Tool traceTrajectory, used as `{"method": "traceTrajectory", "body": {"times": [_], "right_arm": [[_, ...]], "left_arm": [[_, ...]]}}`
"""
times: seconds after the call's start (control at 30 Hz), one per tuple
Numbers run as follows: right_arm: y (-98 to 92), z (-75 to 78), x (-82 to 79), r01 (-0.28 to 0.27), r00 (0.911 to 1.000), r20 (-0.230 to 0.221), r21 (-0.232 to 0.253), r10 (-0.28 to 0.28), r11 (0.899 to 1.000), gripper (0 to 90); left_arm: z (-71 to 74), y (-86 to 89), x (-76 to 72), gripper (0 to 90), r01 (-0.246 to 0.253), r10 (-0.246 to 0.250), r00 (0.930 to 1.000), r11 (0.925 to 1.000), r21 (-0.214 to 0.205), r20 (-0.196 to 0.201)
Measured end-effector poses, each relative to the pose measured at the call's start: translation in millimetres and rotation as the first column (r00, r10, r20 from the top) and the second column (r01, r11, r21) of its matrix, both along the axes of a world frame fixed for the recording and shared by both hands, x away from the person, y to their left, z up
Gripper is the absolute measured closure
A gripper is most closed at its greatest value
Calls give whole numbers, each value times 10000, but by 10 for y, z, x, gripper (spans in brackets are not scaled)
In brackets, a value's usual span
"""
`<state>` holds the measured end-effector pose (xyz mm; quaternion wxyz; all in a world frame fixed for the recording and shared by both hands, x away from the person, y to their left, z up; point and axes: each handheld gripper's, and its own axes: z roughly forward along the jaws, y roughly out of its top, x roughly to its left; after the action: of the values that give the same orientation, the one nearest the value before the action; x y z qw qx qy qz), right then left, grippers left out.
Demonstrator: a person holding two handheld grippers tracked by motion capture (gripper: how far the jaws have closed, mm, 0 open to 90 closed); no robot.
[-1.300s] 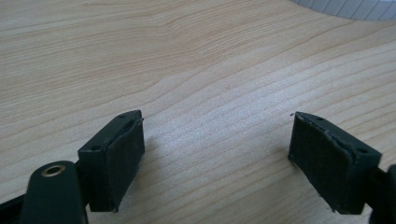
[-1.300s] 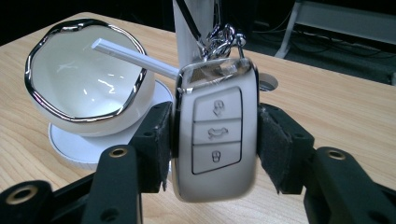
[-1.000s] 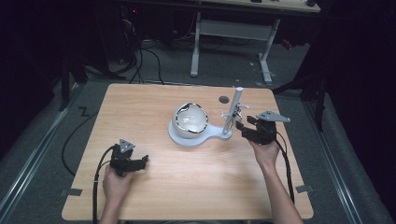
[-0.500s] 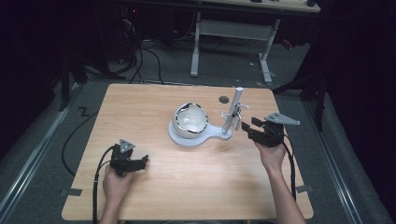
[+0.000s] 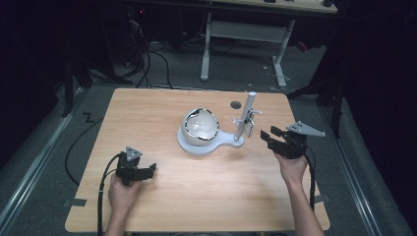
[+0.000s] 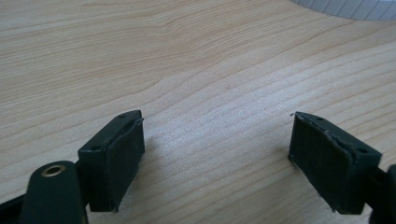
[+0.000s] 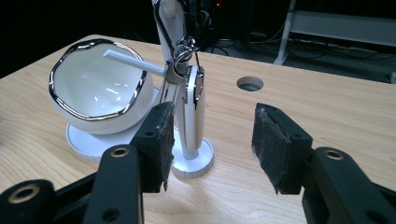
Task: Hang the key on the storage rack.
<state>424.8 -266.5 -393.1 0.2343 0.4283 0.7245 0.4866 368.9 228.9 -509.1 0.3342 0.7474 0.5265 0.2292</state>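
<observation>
The right gripper [image 5: 276, 137] had drawn back from the white stand [image 5: 244, 120], its jaws open and empty, suggesting a release. The left gripper [image 5: 139, 170] rested near the surface [image 5: 147, 113], jaws open. The right gripper view showed an object on a metal hook [image 7: 187, 46] beside the chrome-rimmed bowl [image 7: 100, 84], indistinct from above.

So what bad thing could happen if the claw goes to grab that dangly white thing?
The white fob hangs loosely by a ring from the thin stand post, so the open right gripper might set it swinging and miss. Pushing the tall post could also tip the stand and roll the white bowl off its base.
</observation>
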Motion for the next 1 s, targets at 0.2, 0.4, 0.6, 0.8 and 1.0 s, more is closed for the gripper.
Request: {"method": "traceTrajectory", "body": {"times": [0.2, 0.4, 0.6, 0.8, 1.0], "right_arm": [[-44, 17, -39, 54, 10000, 50, 82, -54, 10000, 492], [-87, 9, -78, 96, 9999, 52, 118, -97, 9999, 495], [-142, -24, -120, 178, 9998, -15, 189, -178, 9997, 499], [-188, -61, -154, 243, 9997, -65, 228, -242, 9994, 502], [-219, -108, -182, 316, 9994, -147, 305, -312, 9990, 503]], "left_arm": [[0, 0, 0, 187, 1, -1, 10000, 10000, 2, -1], [0, 0, 0, 187, -2, 2, 10000, 10000, 2, 3], [0, 0, 0, 186, 2, -2, 10000, 10000, 5, 1], [0, -1, 0, 186, 0, 0, 10000, 10000, 3, 4], [0, -1, 0, 186, 0, 0, 10000, 10000, 5, 3]]}}
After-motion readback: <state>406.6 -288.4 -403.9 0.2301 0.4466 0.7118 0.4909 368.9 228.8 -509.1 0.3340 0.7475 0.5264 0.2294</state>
